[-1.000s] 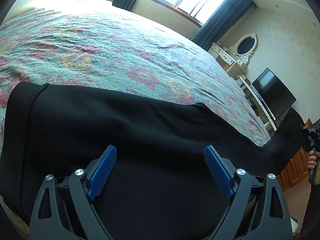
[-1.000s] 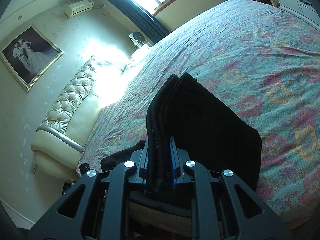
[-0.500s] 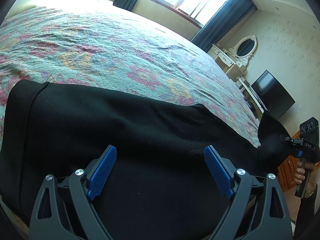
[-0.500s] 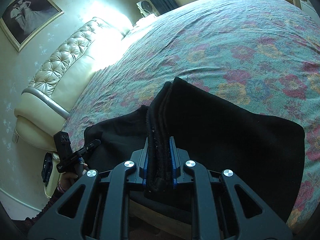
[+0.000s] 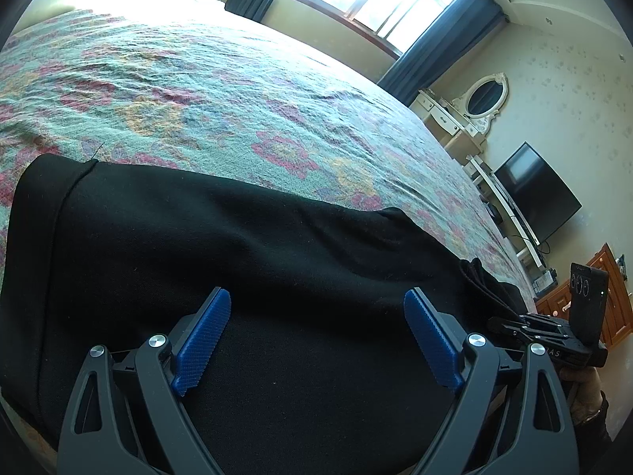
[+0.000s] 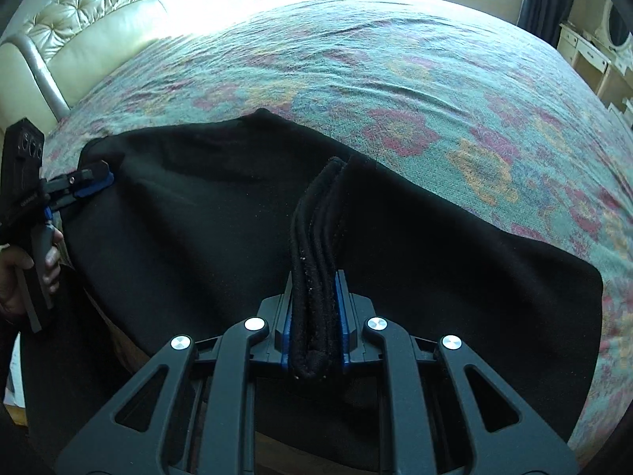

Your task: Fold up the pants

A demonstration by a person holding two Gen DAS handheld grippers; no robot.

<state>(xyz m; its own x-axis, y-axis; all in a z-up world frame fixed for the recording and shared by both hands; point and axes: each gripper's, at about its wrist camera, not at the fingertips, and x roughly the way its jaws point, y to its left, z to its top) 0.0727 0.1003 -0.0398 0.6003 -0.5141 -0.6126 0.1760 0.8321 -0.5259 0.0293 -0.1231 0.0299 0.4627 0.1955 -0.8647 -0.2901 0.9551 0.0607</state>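
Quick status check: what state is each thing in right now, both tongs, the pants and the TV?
Left tongs: open, over the pants, gripping nothing.
Right tongs: shut on a bunched, layered edge of the pants.
Pants: black, spread on the bed, one end lifted by the right tongs.
Bed: covered by a floral spread.
TV: screen dark.

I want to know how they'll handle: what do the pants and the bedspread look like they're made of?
Pants: soft matte black knit, maybe fleece or cotton jersey; lint specks and a thick, fuzzy bunched edge.
Bedspread: woven or quilted cotton, matte; floral print with a fine, crinkled surface texture.
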